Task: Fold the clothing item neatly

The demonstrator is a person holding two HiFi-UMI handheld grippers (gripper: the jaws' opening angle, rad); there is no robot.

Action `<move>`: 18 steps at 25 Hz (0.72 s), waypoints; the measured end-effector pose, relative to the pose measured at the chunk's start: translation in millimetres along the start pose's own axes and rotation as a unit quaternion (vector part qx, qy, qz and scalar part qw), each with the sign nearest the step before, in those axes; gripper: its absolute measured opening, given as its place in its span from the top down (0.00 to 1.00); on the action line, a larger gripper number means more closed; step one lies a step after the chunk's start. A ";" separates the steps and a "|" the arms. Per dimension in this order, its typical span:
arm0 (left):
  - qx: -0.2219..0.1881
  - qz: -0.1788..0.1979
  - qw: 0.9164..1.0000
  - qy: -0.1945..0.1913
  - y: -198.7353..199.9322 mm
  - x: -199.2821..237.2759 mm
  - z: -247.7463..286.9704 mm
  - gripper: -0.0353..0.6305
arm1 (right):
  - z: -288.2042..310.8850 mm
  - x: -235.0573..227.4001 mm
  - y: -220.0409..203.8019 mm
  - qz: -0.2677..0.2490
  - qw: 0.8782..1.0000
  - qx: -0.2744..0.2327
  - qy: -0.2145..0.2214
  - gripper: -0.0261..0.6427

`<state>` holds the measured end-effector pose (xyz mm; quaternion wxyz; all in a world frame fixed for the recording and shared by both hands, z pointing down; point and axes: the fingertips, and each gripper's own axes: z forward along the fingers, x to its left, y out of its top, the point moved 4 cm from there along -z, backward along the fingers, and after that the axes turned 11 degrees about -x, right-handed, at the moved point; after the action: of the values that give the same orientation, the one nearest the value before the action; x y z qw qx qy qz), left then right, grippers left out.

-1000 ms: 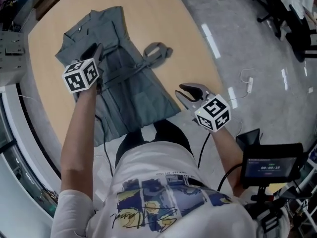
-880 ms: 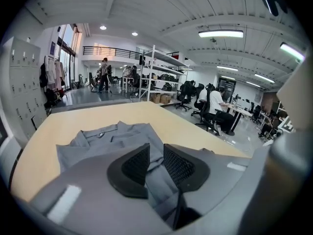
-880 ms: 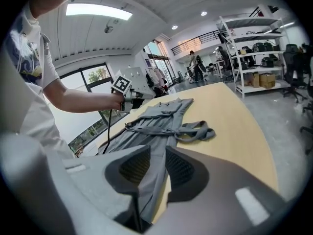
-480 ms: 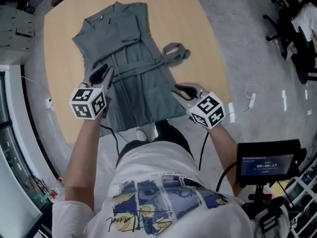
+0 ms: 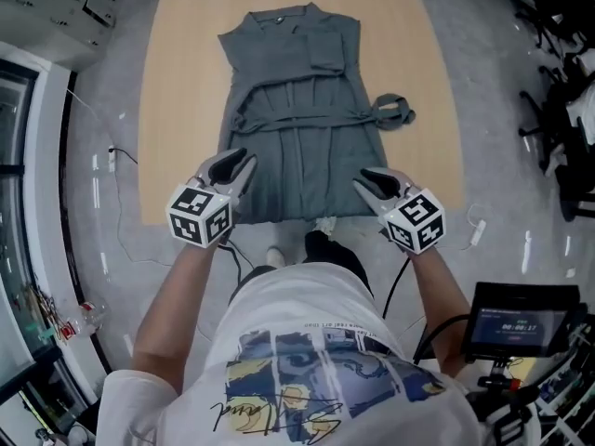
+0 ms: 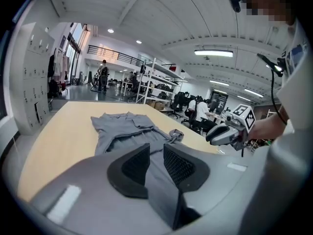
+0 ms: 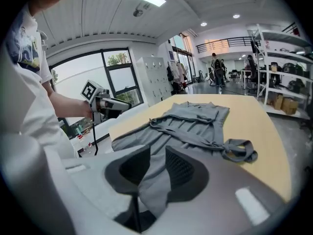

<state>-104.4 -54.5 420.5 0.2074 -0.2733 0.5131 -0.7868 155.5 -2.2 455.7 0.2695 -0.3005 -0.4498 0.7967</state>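
A grey dress lies flat on the light wooden table, collar far from me and hem at the near edge. Its belt ends in a loose knot off the right side. My left gripper is at the hem's left corner. In the left gripper view, grey cloth runs up between the pads of the left gripper, which is shut on it. My right gripper is at the hem's right corner. The right gripper is likewise shut on a fold of the dress.
A small monitor hangs at my lower right. A cable trails on the grey floor left of the table. Office chairs stand to the right. Shelving and lockers line the room beyond the table.
My left gripper has come down from the dress's waist to the hem's left corner. The right gripper has closed in on the right corner. The dress now lies straight ahead.
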 end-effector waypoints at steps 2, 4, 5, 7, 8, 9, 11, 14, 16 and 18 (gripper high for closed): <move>-0.001 0.003 1.000 -0.009 -12.2 -2.6 -30.5 0.81 | 1.8 20.6 1.2 -0.007 1.000 0.000 -0.002 0.83; -0.001 0.007 1.000 -0.016 -27.0 -5.3 -61.2 0.80 | 2.1 42.9 -0.9 -0.012 1.000 -0.001 -0.006 0.83; -0.001 0.007 1.000 -0.019 -35.7 -6.3 -76.8 0.80 | 1.7 55.0 -3.3 -0.014 1.000 -0.001 -0.011 0.83; 0.000 0.001 1.000 -0.027 -56.9 -8.1 -106.0 0.80 | -0.4 79.4 -11.0 -0.014 1.000 0.000 -0.021 0.83; 0.004 -0.002 0.999 -0.032 -68.3 -8.9 -117.7 0.80 | -2.2 90.3 -15.5 -0.013 1.000 0.001 -0.026 0.83; 0.009 -0.005 0.999 -0.036 -79.1 -9.8 -126.8 0.80 | -4.7 99.6 -20.3 -0.011 0.999 0.001 -0.031 0.83; 0.020 -0.008 0.999 -0.044 -97.8 -13.1 -138.4 0.80 | -10.9 113.6 -30.8 -0.006 0.999 0.004 -0.036 0.83; 0.040 -0.018 0.998 -0.054 -125.8 -24.1 -152.3 0.80 | -22.7 134.8 -54.9 0.008 0.999 0.017 -0.040 0.83; 0.062 -0.015 0.996 -0.061 -147.6 -36.3 -163.8 0.80 | -33.1 150.9 -76.6 0.019 0.998 0.031 -0.043 0.83; 0.085 -0.006 0.994 -0.062 -169.1 -45.3 -174.7 0.80 | -42.7 160.6 -98.8 0.024 0.998 0.049 -0.043 0.83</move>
<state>-189.8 159.7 509.7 0.2562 -0.3059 0.4290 -0.8104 93.7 178.3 486.8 0.2447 -0.2627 -0.4140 0.8365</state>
